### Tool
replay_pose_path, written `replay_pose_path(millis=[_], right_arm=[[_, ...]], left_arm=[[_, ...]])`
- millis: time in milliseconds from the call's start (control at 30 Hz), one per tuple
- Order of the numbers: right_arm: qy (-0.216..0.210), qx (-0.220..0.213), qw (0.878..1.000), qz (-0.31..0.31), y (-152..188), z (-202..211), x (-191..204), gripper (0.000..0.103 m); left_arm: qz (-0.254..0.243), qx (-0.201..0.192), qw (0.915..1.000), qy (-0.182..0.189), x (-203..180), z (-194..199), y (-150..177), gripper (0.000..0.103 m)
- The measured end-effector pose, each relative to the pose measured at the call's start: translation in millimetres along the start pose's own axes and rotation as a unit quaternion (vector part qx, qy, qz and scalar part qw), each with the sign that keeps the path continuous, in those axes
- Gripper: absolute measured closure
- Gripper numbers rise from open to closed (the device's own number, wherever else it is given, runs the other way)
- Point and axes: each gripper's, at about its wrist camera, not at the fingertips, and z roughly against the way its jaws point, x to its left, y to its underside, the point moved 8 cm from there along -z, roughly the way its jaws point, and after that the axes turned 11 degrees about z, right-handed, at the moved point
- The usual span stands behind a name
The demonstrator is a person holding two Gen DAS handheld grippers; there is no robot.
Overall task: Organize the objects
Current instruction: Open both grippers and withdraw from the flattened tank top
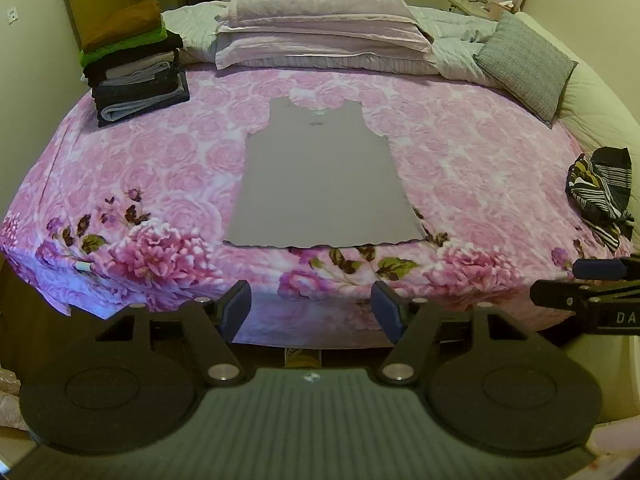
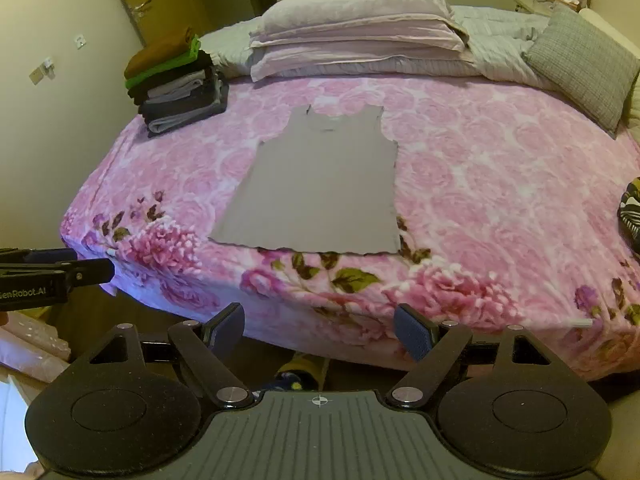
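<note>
The bed (image 1: 460, 160) carries a flat grey tank top (image 1: 320, 184), a folded clothes stack (image 1: 136, 68), stacked pillows (image 1: 320, 28), a grey cushion (image 1: 524, 64) and a striped crumpled garment (image 1: 604, 192).

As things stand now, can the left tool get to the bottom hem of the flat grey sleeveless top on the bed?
Probably yes. The left tool is open and empty at the foot of the bed, and only bare pink floral blanket lies between it and the grey sleeveless top. Nothing blocks the hem.
</note>
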Motion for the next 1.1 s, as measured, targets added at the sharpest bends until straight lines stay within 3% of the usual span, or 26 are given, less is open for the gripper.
replay_pose_path(millis=[633, 867, 1100], right_arm=[[0.001, 0.001, 1.0, 0.002, -13, -6, -14, 0.024], [0.0, 0.005, 1.0, 0.003, -34, -25, -23, 0.024], [0.001, 0.02, 1.0, -0.005, -70, -64, -34, 0.024]], left_arm=[[-0.013, 0.009, 0.9999, 0.007, -13, -18, -17, 0.039], [-0.011, 0.015, 0.9998, 0.011, -8, -42, -39, 0.039], [-0.01, 0.032, 0.9993, 0.015, 2, -88, -82, 0.037]])
